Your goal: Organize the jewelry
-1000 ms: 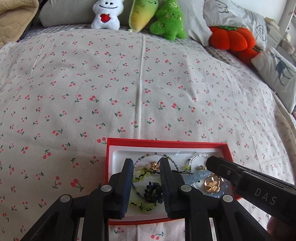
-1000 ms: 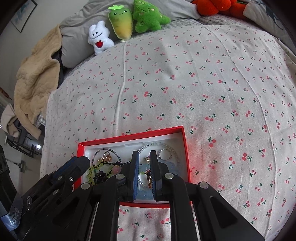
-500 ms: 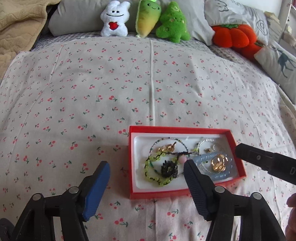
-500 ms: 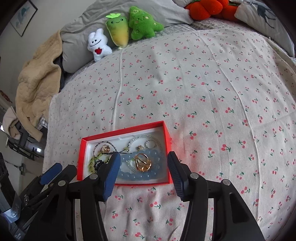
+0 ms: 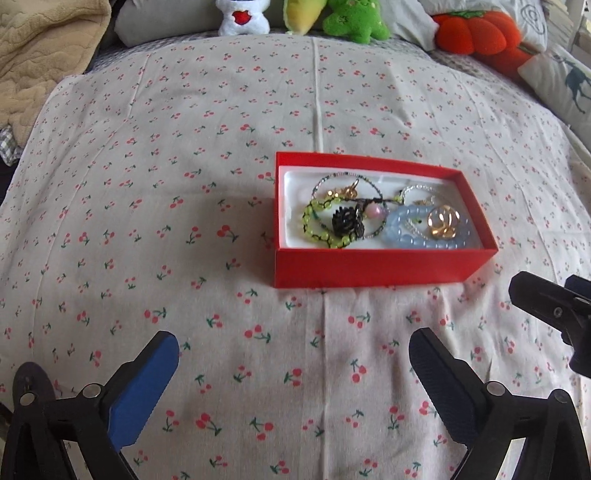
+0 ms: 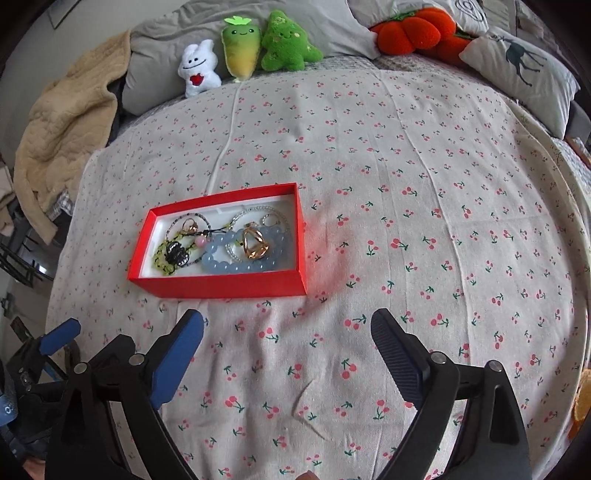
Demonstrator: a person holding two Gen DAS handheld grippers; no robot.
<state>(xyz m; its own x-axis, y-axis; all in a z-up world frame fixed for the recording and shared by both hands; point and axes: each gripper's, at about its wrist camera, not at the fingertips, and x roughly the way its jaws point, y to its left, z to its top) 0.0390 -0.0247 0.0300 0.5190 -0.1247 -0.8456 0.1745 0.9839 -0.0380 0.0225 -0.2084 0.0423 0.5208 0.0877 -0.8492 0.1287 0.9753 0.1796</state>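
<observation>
A red box point(image 5: 369, 267) with a white lining sits on the cherry-print bedspread; it also shows in the right wrist view point(image 6: 221, 286). Inside lie a blue bead bracelet point(image 5: 424, 240), a gold ring point(image 5: 443, 221), a green bead bracelet point(image 5: 314, 221), a black piece point(image 5: 347, 221) and thin bead strands. My left gripper point(image 5: 293, 363) is open and empty, well in front of the box. My right gripper point(image 6: 286, 338) is open and empty, in front of the box and to its right.
Plush toys point(image 6: 251, 51) and an orange pumpkin cushion point(image 6: 410, 31) line the head of the bed. A beige blanket point(image 6: 66, 125) hangs at the left. A deer-print pillow point(image 6: 521, 70) lies at the right. The right gripper's body point(image 5: 554, 306) shows at the left wrist view's right edge.
Both grippers opened over the box, letting go of jewelry inside it, then drew back toward the near side of the bed. The box now lies farther ahead.
</observation>
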